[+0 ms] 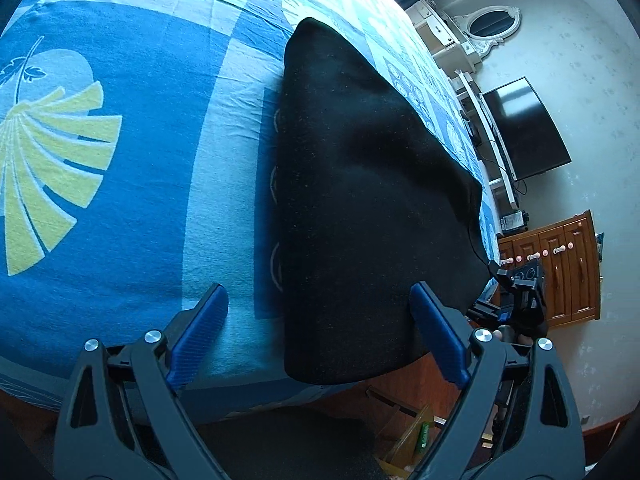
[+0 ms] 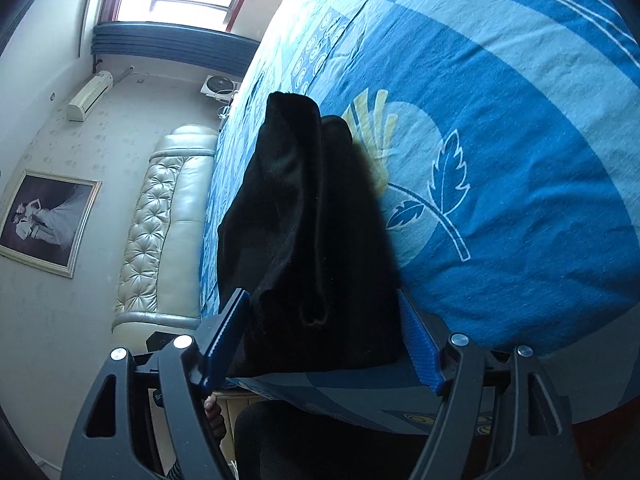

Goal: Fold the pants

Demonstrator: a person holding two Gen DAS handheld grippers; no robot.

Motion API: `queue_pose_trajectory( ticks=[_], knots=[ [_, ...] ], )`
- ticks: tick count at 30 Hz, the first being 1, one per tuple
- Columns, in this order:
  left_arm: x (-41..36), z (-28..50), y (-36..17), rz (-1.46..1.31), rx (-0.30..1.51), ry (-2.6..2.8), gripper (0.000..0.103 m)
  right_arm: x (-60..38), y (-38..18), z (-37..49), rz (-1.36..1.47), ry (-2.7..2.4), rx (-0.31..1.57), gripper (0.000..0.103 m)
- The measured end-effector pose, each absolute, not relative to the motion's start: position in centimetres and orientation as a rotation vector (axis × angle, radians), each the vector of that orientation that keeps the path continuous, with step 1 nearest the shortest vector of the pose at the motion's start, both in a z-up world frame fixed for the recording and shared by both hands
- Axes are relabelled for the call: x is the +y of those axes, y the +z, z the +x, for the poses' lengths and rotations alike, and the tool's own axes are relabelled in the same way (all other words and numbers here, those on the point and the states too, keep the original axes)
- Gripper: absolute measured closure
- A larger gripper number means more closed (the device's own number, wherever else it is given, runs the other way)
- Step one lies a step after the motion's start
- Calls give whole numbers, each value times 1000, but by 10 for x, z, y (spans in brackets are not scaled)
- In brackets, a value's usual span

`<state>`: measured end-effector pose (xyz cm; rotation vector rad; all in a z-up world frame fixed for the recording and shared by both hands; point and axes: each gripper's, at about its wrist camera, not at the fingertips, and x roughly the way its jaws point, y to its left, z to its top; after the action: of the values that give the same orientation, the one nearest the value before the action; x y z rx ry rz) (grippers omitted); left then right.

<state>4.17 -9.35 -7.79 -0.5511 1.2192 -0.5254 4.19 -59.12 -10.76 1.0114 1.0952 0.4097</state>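
Black pants (image 1: pixel 360 200) lie flat on a blue patterned bedsheet (image 1: pixel 140 180), running away from me along the bed's near edge. My left gripper (image 1: pixel 320 308) is open, its blue pads wide apart, and the near end of the pants lies between them. In the right wrist view the pants (image 2: pixel 308 240) look bunched and creased. My right gripper (image 2: pixel 324 316) is open too, with the other near end of the pants between its pads. The right gripper also shows in the left wrist view (image 1: pixel 520 284) at the pants' right corner.
The bed's edge runs just under both grippers. A padded headboard (image 2: pixel 168 220) stands at the left of the right wrist view. A dark TV (image 1: pixel 524 128) and a wooden cabinet (image 1: pixel 560 264) stand against the wall beyond the bed.
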Motion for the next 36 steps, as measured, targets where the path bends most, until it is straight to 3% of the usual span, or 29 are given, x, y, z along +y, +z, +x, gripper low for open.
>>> queue_pose_trajectory(
  ticks=[4, 5, 6, 8, 12, 18, 36],
  knots=[
    [-100, 48, -85, -600, 1224, -568, 12, -589, -106, 42, 993, 427, 1087, 31],
    [-100, 48, -86, -626, 1217, -575, 19, -588, -106, 42, 978, 427, 1091, 39],
    [-101, 49, -90, -653, 1224, -595, 42, -588, -107, 42, 958, 421, 1100, 45],
    [-103, 52, -100, -705, 1267, -613, 50, -586, -109, 42, 956, 414, 1101, 57],
    [-102, 51, -98, -721, 1259, -605, 67, -581, -105, 41, 935, 416, 1094, 62],
    [-98, 46, -81, -640, 1215, -567, 72, -564, -98, 45, 912, 422, 1092, 65],
    [-2, 20, -63, -610, 1148, -397, 72, -461, -110, 79, 863, 588, 1163, 65]
  ],
)
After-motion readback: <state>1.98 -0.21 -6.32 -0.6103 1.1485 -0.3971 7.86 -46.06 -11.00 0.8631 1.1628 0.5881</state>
